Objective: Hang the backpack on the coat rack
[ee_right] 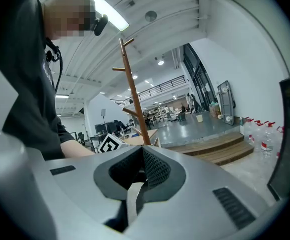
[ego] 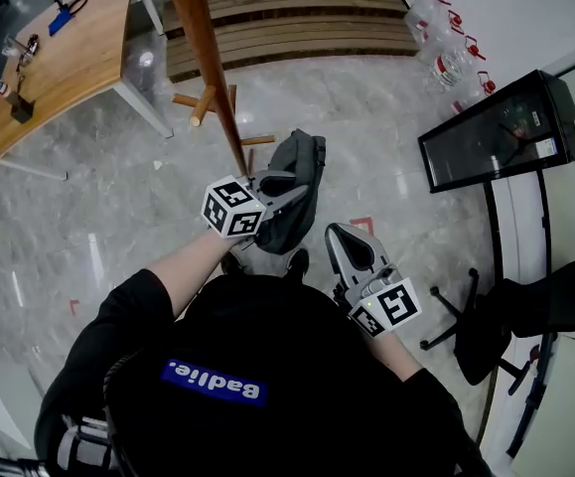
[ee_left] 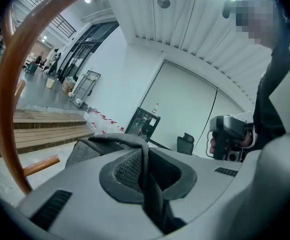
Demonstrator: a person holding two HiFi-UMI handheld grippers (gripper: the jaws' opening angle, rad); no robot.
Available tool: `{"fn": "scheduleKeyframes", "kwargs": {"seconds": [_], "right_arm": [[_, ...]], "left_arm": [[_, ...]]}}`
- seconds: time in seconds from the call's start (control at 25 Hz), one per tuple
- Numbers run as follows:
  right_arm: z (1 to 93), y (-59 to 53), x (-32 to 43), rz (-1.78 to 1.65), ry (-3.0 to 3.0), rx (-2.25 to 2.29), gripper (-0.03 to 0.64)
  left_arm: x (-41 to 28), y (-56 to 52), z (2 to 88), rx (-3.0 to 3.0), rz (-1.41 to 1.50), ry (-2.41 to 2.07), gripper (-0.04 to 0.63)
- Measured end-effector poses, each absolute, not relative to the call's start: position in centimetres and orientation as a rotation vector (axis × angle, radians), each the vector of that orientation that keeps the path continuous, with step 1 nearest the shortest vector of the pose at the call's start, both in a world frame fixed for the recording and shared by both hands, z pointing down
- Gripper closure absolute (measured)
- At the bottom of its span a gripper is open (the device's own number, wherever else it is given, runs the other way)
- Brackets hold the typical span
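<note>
Left gripper [ego: 297,187]: jaws clamped on a dark strap of the grey backpack [ego: 305,157], held just beside the wooden coat rack [ego: 208,48] pole. Right gripper [ego: 339,235]: jaws pressed together on nothing, near the bag. Setting: pale marbled floor [ego: 98,197], wooden table [ego: 69,48], plank steps [ego: 297,23], black cabinet [ego: 496,132] (office chair [ego: 525,316] beside it). Only the right gripper view shows the rack's upper pegs, and only the left gripper view shows the pinched strap.
</note>
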State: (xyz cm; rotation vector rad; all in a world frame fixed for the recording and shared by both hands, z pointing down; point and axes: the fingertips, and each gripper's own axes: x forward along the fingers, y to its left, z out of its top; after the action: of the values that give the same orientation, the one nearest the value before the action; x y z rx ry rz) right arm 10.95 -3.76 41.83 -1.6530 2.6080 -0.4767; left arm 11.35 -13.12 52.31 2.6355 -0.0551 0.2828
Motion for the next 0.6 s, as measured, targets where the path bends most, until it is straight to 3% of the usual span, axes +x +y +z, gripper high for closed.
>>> {"fn": "scheduleKeyframes", "kwargs": {"seconds": [0.6], "right_arm": [[44.2, -4.5, 13.1, -0.569, 2.622, -1.681, 0.609]], "left_arm": [[13.9, -18.8, 57.9, 2.603, 0.308, -0.195, 0.546]]}}
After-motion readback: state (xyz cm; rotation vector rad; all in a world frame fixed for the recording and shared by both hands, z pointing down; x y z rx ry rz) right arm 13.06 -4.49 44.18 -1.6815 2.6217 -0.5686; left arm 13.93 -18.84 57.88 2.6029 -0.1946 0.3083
